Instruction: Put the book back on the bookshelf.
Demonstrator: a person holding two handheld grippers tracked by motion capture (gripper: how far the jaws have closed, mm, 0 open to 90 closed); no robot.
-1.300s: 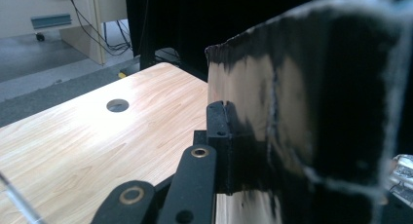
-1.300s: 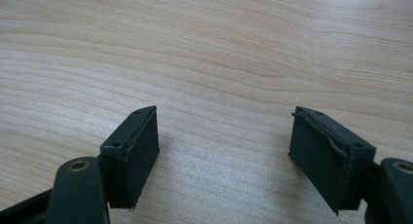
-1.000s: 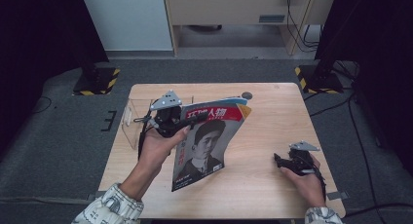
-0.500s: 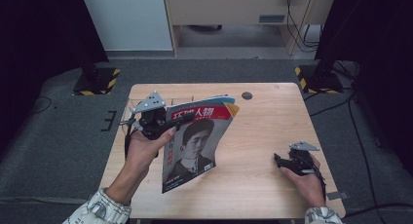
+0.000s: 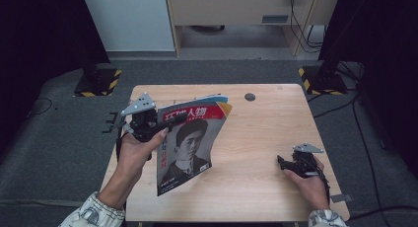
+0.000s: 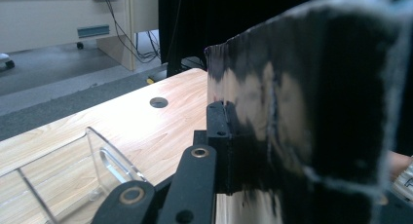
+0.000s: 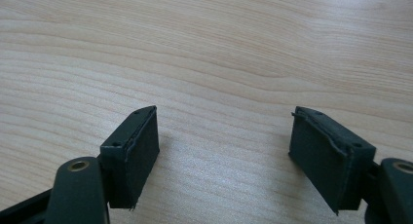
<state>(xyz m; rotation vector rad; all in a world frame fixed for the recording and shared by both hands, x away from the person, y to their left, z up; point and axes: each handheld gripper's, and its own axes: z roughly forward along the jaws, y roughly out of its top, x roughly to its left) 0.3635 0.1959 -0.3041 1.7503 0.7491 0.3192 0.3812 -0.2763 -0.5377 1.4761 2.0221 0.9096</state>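
Observation:
A magazine with a red title band and a portrait on its cover hangs upright above the left half of the wooden table. My left gripper is shut on its upper left edge. In the left gripper view the magazine is a dark blurred sheet, with the left gripper clamped on its edge. My right gripper rests low on the table near the right front corner. In its own view the right gripper stands open over bare wood, with nothing between its pads.
A clear acrylic stand sits on the table's left side, just below and beside the left gripper. A round cable hole lies near the table's far edge. Dark curtains and striped stand bases flank the table.
My left hand has carried the magazine leftward, towards the table's left edge. The right hand has stayed where it was.

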